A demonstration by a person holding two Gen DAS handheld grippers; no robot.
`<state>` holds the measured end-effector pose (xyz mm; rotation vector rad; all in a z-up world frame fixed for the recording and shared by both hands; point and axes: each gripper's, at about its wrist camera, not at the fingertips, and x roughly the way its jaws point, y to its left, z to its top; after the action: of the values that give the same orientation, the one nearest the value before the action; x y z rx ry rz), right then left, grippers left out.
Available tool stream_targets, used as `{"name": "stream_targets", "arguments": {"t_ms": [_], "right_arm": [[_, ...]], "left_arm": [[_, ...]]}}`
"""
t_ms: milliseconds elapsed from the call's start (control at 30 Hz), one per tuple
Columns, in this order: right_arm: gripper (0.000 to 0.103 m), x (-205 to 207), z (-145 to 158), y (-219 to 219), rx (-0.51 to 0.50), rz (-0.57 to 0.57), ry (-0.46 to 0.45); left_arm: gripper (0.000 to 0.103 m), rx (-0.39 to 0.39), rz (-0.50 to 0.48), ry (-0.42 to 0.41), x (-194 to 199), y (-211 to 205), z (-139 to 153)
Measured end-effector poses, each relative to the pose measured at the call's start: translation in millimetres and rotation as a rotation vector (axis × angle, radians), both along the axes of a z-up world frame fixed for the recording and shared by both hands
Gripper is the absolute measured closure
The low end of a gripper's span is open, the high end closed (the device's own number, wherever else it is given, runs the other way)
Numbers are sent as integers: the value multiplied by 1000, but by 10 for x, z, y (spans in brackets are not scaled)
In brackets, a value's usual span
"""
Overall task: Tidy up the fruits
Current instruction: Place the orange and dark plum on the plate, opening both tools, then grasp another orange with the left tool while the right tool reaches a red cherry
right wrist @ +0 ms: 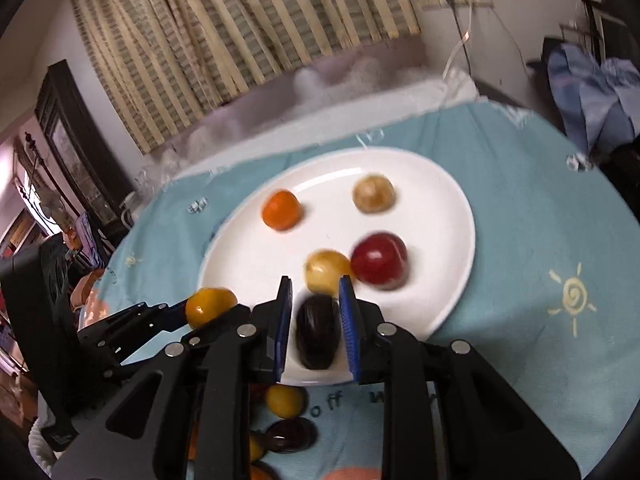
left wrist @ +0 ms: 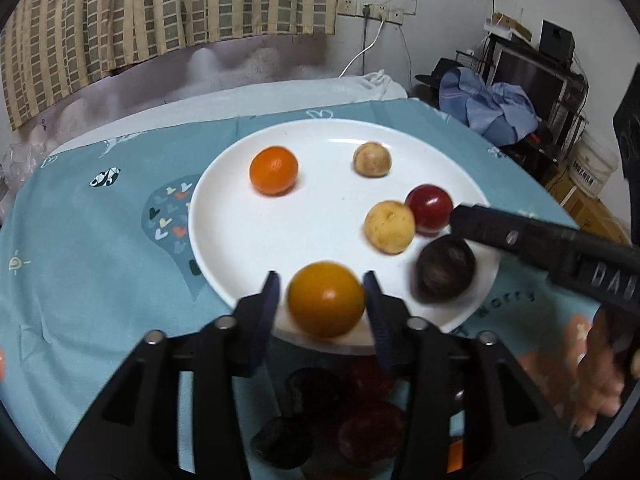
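While both tools reach over the white plate [left wrist: 312, 220] on the blue cloth [left wrist: 100, 260], each one has a fruit between its fingers. In the left wrist view, the left gripper [left wrist: 322, 280] stands a bit open around a yellow-orange fruit [left wrist: 326, 300]. That fruit sits at 6 o'clock on the plate, right at the rim. A small gap shows on its 9 o'clock side, so the pads are not squeezing it. In the right wrist view, the right gripper [right wrist: 315, 284] is open only a little, with a dark fruit [right wrist: 318, 332] lying between its blue pads at about 5 o'clock on the plate. A thin strip of plate shows on one side of that fruit, and the picture is blurry, so I cannot tell if the pads press on it. More fruits rest on the plate, seen from the left wrist: an orange one [left wrist: 274, 175] at 10 o'clock, a tan one [left wrist: 372, 159] at 1 o'clock, a red one [left wrist: 429, 208] at 3 o'clock, and a pale yellow one [left wrist: 389, 227] touching the red one. Off the plate, past 6 o'clock, a small yellow fruit [right wrist: 284, 400] and another dark fruit [right wrist: 290, 434] lie on the cloth in the shade under the tools.
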<state>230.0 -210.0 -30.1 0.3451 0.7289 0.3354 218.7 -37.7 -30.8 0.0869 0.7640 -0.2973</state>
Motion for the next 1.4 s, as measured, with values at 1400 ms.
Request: {"name": "stream_targets", "arguments": {"t_ms": [1400], "right_arm": [[41, -1128, -349, -410, 76, -14, 126]], "left_arm": [[17, 24, 32, 42, -1083, 354, -206]]}}
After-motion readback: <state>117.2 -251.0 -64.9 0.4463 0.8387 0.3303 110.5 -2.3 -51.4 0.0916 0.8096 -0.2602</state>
